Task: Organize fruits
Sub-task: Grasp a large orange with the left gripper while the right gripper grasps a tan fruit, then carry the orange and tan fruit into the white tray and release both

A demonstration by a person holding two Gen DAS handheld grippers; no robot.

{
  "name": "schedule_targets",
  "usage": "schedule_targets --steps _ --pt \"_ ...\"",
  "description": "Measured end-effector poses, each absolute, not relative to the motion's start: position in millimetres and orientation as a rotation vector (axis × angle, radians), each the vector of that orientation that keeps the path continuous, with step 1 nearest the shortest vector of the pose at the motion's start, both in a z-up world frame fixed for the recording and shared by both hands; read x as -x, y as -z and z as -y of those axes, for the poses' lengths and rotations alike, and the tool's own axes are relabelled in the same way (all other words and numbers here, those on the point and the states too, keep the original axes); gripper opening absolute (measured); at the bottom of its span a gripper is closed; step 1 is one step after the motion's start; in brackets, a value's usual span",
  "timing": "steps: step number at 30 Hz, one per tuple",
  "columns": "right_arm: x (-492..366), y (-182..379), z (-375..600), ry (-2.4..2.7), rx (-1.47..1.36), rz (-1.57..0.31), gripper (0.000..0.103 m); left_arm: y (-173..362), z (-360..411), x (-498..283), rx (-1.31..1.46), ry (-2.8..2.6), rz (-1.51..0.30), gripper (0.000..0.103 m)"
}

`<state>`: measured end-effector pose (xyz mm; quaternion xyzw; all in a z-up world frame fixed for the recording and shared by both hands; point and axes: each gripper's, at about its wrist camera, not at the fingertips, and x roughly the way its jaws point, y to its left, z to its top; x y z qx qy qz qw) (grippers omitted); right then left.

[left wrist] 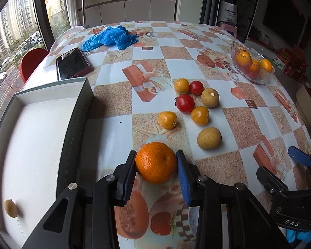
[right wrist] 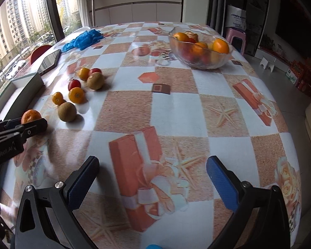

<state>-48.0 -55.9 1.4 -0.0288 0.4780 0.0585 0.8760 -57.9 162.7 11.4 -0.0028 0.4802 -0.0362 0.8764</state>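
Left wrist view: left gripper point(left wrist: 156, 160), pads clamped on both flanks of mandarin point(left wrist: 156, 162), fruit resting on tablecloth point(left wrist: 114, 95). Right gripper point(right wrist: 153, 173): fingers spread wide, nothing between, loose fruits far left of them.

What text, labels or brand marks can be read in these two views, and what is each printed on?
"DAS": white letters on the right claw's black body, in the left wrist view.
"...enRobot.AI": partly cut off, on the left claw's body, in the right wrist view.
White bag beside the dark doorway: blue lettering, too blurred to read.
Cartons on the floor: print too small.
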Motion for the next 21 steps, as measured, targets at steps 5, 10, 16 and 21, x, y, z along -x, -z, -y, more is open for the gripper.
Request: schedule_targets --steps 5,10,16,21 --pt "35 -2 18 -0.206 0.092 -1.009 0.101 -11 -170 99 0.003 0.071 -0.981 0.039" --pt "25 -5 -14 -0.277 0.120 -1.012 0.091 -10 -174 125 -0.002 0.081 -0.979 0.039" --pt "8 -8 -37 -0.300 0.135 -1.020 0.060 -10 -177 127 0.010 0.096 -0.979 0.039" --pt "5 -12 -37 -0.324 0.084 -1.032 0.031 -10 -179 127 0.024 0.111 -0.973 0.039"
